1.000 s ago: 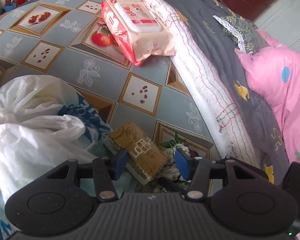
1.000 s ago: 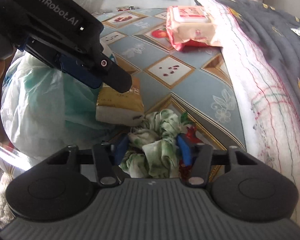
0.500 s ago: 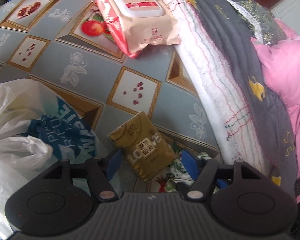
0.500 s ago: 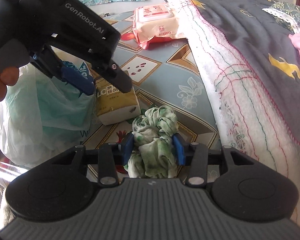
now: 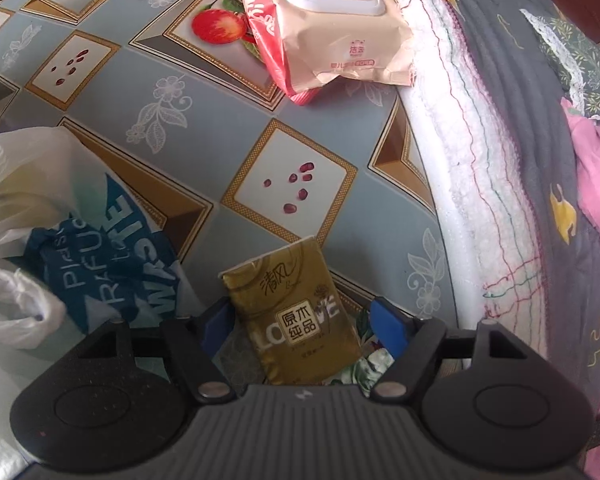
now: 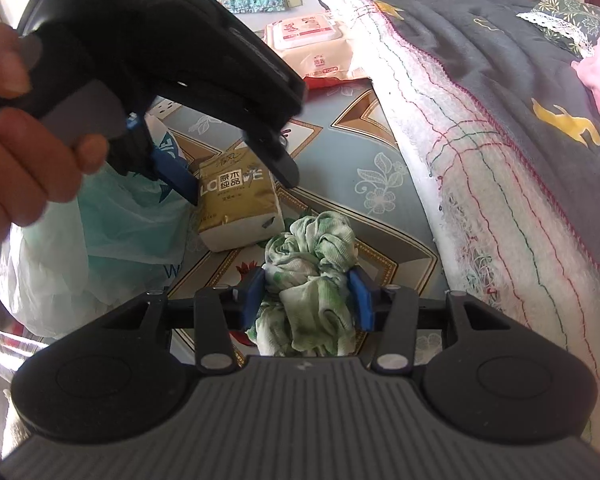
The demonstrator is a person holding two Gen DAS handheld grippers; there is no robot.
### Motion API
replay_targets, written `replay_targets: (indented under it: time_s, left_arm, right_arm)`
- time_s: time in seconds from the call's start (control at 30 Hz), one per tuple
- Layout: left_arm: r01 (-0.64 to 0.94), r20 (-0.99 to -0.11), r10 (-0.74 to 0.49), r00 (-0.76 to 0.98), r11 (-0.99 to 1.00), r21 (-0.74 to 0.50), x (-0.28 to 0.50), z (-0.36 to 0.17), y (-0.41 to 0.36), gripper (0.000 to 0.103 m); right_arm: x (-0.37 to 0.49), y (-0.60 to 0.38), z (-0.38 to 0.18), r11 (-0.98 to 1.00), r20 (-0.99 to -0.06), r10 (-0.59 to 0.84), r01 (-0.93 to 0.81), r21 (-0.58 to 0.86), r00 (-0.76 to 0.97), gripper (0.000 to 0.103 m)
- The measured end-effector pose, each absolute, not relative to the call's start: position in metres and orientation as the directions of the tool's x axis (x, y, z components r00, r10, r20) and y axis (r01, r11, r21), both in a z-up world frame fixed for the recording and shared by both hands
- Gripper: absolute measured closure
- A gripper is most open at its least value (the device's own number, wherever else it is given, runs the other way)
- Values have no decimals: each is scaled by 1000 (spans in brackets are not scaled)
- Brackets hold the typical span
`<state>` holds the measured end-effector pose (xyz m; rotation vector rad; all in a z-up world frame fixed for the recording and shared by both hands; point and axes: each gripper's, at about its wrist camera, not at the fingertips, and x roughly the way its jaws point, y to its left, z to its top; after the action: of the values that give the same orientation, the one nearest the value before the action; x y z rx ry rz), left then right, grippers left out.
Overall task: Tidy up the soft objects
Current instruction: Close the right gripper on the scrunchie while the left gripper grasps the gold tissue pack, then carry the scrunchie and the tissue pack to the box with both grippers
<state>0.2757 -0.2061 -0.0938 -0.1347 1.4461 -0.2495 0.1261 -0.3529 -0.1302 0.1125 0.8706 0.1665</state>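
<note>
The gold tissue pack [image 5: 296, 312] lay flat on the patterned tablecloth [image 5: 204, 120], and everything else is placed from it. The left gripper [image 5: 302, 326] pointed steeply down over the pack, its blue pads [image 5: 216, 326] standing on either side with a gap to each; the jaws were opening and pressed on nothing. In the right wrist view the same gripper [image 6: 242, 188] straddled the pack [image 6: 236, 208] from above, held by a person's hand [image 6: 24, 148] at the upper left.

Just in front of the pack, touching or nearly touching its near right corner, sat a crumpled green-and-white cloth [image 6: 312, 276]. The right gripper [image 6: 308, 296] was about half closed on that cloth, both pads pressing into its bunched folds. Whether the cloth was lifted off the tablecloth I could not tell.

Left of the pack, right against it, slumped a white plastic bag [image 5: 20, 208] with a blue printed panel [image 5: 104, 276]. Well beyond the pack, at the far side of the tablecloth, lay a pink-and-red pack of wet wipes [image 5: 324, 28] with a white lid, its right edge against the quilt. To the right of the pack ran that folded quilt [image 5: 500, 168], white fleece underneath and dark grey on top, with a pink blanket [image 5: 596, 200] past it.
</note>
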Motion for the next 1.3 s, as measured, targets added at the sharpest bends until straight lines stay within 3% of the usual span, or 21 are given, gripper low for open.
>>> replay_targets:
  time_s: [0.13,0.27,0.57,1.0,1.3]
  left_arm:
    - [134,-965,-218,144,971,-199,275,-93,-218,28]
    - [207,-961,-191,200,967,-149,269,-90,-225,46]
    - [206,-937,-261,231,955,-216,258,-83,-206,49]
    - [260,-797,-407,445,911,-320,213,33,-139,49]
    - [190,-695,-377,612,923,-334,157,99,-26,49]
  right_arm:
    - [127,-351,-130,983,-750,183,-93,161,636,57]
    - [128,-349,-130,983,-746,178,-80,166,642,57]
    - [122,-354,-124,980,-727,171,-38,197,665,76]
    - [93,-354,-76,977,-633,167,-40,210,756,82]
    - [90,-312,-10,945,-507,320,-229,236,800,82]
